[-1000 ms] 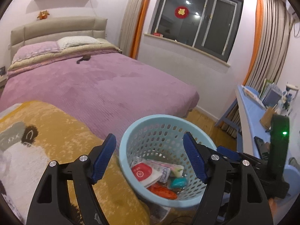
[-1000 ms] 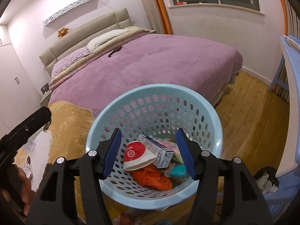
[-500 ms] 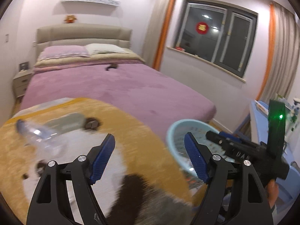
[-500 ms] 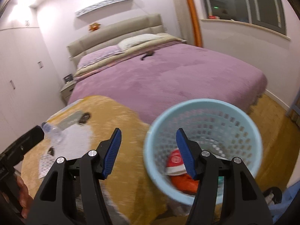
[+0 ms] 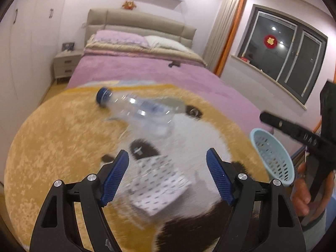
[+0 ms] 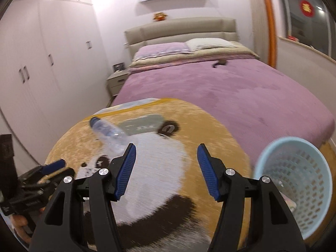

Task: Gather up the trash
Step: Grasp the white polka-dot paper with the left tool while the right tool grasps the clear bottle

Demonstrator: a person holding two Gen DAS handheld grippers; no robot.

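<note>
1. Far left on the round yellow blanket (image 5: 52, 147): clear bottle (image 5: 136, 107) lying on its side, blue cap toward the left edge.
2. Near centre: left gripper (image 5: 168, 174), fingers apart, over a dotted packet (image 5: 157, 184).
3. Right gripper (image 6: 166, 170), fingers apart, holding nothing.
4. Right, beside the blanket's edge: blue basket (image 6: 298, 180), purple bed (image 6: 231, 88) beyond.
</note>
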